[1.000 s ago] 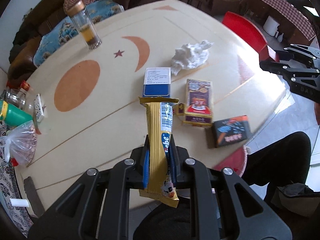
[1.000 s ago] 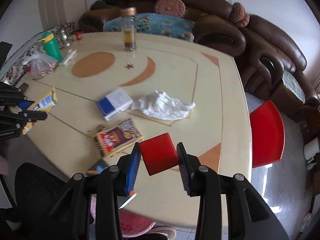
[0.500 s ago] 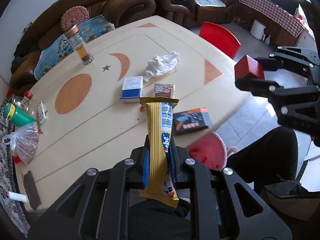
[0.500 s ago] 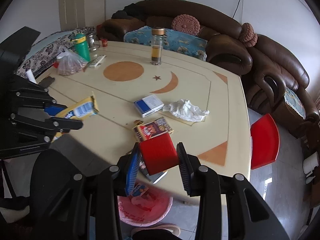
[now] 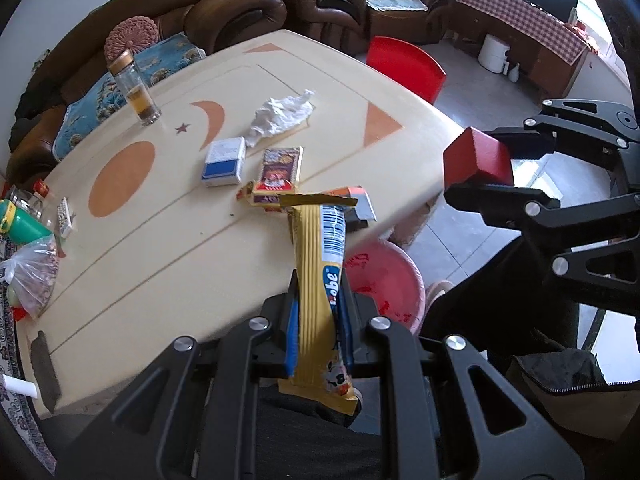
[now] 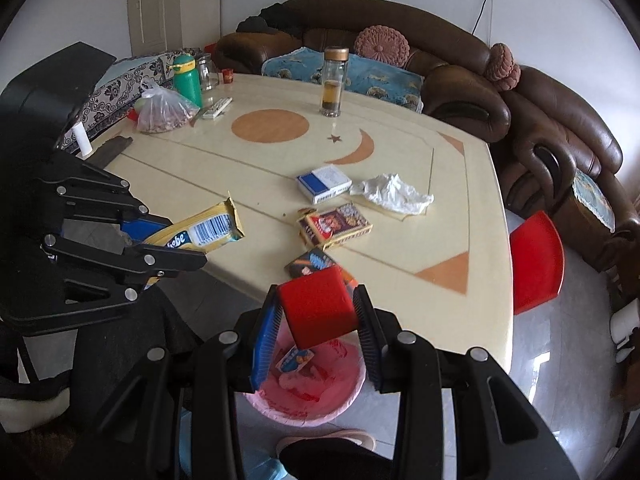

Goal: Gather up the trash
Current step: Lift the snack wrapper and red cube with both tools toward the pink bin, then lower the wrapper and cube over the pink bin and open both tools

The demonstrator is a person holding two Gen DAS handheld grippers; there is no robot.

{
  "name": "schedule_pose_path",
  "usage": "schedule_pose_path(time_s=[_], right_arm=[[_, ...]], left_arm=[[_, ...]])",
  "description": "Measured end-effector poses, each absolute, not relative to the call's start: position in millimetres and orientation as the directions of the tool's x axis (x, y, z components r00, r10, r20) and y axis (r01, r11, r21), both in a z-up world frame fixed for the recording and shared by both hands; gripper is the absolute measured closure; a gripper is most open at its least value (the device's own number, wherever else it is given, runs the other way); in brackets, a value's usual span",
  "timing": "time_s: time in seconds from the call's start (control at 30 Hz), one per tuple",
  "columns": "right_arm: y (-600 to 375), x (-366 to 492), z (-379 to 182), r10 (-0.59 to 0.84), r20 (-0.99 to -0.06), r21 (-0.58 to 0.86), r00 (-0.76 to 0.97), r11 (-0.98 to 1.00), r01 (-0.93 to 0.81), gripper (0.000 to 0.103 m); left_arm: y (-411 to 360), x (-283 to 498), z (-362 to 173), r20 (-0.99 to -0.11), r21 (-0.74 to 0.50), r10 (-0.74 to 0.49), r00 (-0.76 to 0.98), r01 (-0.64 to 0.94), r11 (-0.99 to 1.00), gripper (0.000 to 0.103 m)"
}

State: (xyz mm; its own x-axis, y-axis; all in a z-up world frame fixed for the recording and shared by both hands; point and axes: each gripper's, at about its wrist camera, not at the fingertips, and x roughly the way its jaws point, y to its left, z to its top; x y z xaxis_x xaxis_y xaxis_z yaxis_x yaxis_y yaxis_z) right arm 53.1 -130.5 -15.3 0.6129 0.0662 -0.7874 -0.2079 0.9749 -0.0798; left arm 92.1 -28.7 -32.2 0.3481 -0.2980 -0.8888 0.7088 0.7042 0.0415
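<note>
Left wrist view: the left gripper [image 5: 318, 320] has its jaws clamped on a yellow snack wrapper [image 5: 320, 276], which stands up past the fingertips. Beyond the table's [image 5: 168, 272] near edge sits the pink waste bin [image 5: 384, 280], on the floor to the right of the wrapper. My judgement is that the wrapper should be carried squarely over the bin's mouth before the jaws part — it is light and could drift onto the rim. The right gripper [image 5: 472, 178], above and right of the bin, holds a red box [image 5: 476, 156] and crowds the same drop zone.

Right wrist view: the right gripper [image 6: 316, 320] is clamped on the red box [image 6: 316, 308], directly above the bin [image 6: 316, 400], which already holds scraps. Left of the bin, the left gripper [image 6: 176, 246] holds the wrapper [image 6: 200, 234] over the table edge. Beyond the bin, on the table [image 6: 180, 184], lie a dark packet [image 6: 308, 262], a red-and-yellow carton [image 6: 334, 226], a blue-and-white pack [image 6: 324, 182] and a crumpled tissue [image 6: 390, 192] — trash left to collect, likely.
</note>
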Motion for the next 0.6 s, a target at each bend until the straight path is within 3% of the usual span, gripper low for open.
schedule_pose_path(time_s=[0.6], right_arm=[[-132.2,36.8,-83.4,0.097,-0.854,0.009,0.511,0.985,-0.173,0.067]], left_arm=[[-35.5,66.3,-94.0,-0.916,0.018,-0.281,0.284,0.731,0.682,0.086]])
